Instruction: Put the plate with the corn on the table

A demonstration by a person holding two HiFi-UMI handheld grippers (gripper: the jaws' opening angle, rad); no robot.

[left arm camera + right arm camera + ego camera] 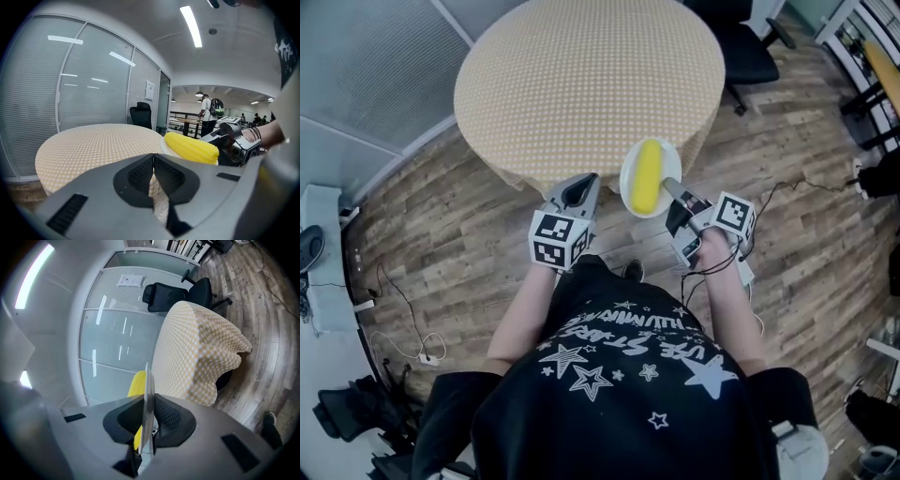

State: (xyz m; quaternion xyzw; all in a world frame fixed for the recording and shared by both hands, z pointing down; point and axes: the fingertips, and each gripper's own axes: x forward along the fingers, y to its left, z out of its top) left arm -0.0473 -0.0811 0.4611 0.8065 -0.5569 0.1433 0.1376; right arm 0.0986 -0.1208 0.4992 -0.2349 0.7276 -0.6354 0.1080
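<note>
A white plate (pixel 629 169) carries a yellow corn cob (pixel 647 174) and hangs in the air at the near edge of the round table (pixel 581 75). My right gripper (pixel 673 193) is shut on the plate's rim; in the right gripper view the plate (pixel 148 401) stands edge-on between the jaws with the corn (pixel 137 386) behind it. My left gripper (pixel 578 192) is shut with nothing in it, just left of the plate. In the left gripper view the corn (pixel 191 147) and the right gripper (pixel 225 136) show to the right, past the left gripper (pixel 153 176).
The table wears a yellow checked cloth (pixel 197 352) that drapes over its edge. A black office chair (pixel 741 47) stands behind the table at the right. Wooden floor (pixel 459 253) surrounds it, with cables (pixel 403 319) at the left. People stand far off (pixel 208 110).
</note>
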